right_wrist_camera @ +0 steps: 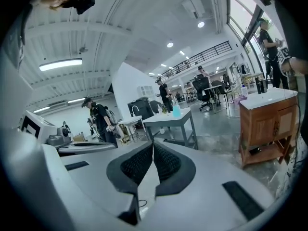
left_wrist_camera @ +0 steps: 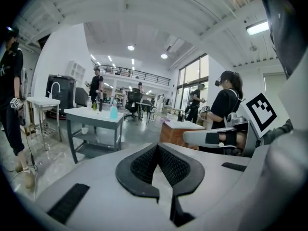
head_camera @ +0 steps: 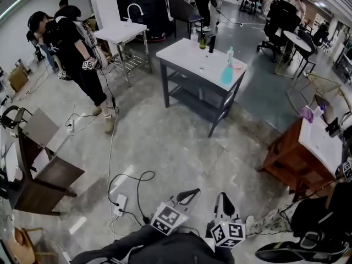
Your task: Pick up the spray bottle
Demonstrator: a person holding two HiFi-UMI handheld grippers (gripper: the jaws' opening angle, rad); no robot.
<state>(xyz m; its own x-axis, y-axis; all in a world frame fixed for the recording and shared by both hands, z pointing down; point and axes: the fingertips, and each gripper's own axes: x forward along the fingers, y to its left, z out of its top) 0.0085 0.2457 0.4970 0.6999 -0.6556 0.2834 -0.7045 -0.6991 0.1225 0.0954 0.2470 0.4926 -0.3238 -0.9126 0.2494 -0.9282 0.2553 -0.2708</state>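
The spray bottle (head_camera: pixel 227 70), pale blue with a white head, stands near the right end of a white-topped grey table (head_camera: pixel 190 59) across the floor. It is far from both grippers. My left gripper (head_camera: pixel 188 193) and right gripper (head_camera: pixel 223 197) are low in the head view, side by side, both shut and empty. The left gripper view has its jaws (left_wrist_camera: pixel 158 146) together, with the bottle (left_wrist_camera: pixel 113 111) small on the table (left_wrist_camera: pixel 91 115) at the left. The right gripper view also has its jaws (right_wrist_camera: pixel 153 143) together, the bottle (right_wrist_camera: pixel 176 110) just above them on the table (right_wrist_camera: pixel 169 120).
Dark bottles (head_camera: pixel 203 40) stand at the table's far end. A person in black (head_camera: pixel 77 54) stands at left beside a white sink table (head_camera: pixel 122 33). A wooden cabinet (head_camera: pixel 294 161) is at right and a brown chair (head_camera: pixel 47 175) at left. A power strip with cables (head_camera: pixel 120 204) lies on the floor ahead.
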